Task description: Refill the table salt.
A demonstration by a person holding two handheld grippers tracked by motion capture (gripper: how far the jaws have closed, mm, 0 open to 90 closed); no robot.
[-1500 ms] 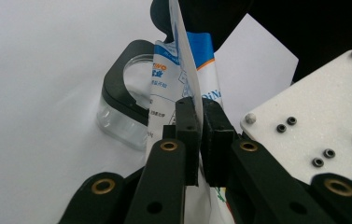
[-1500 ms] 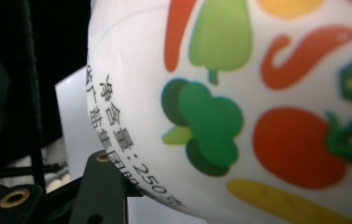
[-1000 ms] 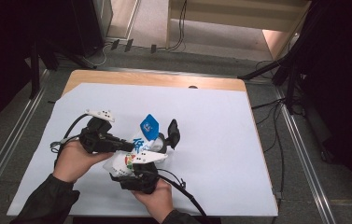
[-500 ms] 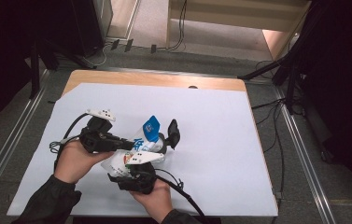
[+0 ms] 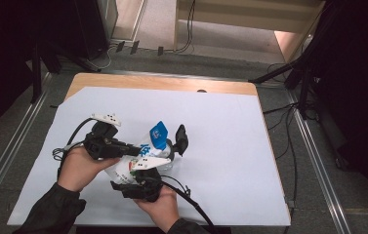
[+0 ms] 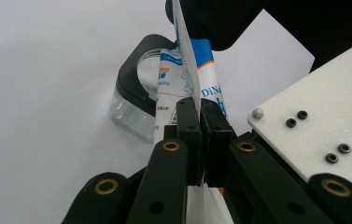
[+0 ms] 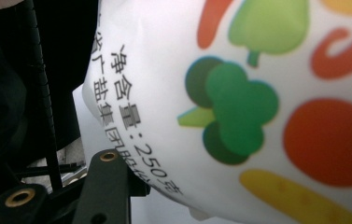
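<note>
A white bag (image 5: 145, 151) with a blue top and printed vegetables is held tilted over the table between both grippers. My left gripper (image 5: 136, 149) is shut on the bag's thin edge (image 6: 190, 88), with both jaws pressed together. From below, my right gripper (image 5: 153, 165) grips the bag's bulging body (image 7: 239, 102), and one black jaw shows beside it. Just past the bag's blue end (image 5: 159, 132) stands a clear container (image 6: 134, 100) with a black rim, its black lid (image 5: 180, 139) flipped up.
A white sheet (image 5: 230, 146) covers the wooden table (image 5: 162, 83). Cables (image 5: 191, 200) trail from both grippers toward the near edge. Dark stands and floor cables surround the table.
</note>
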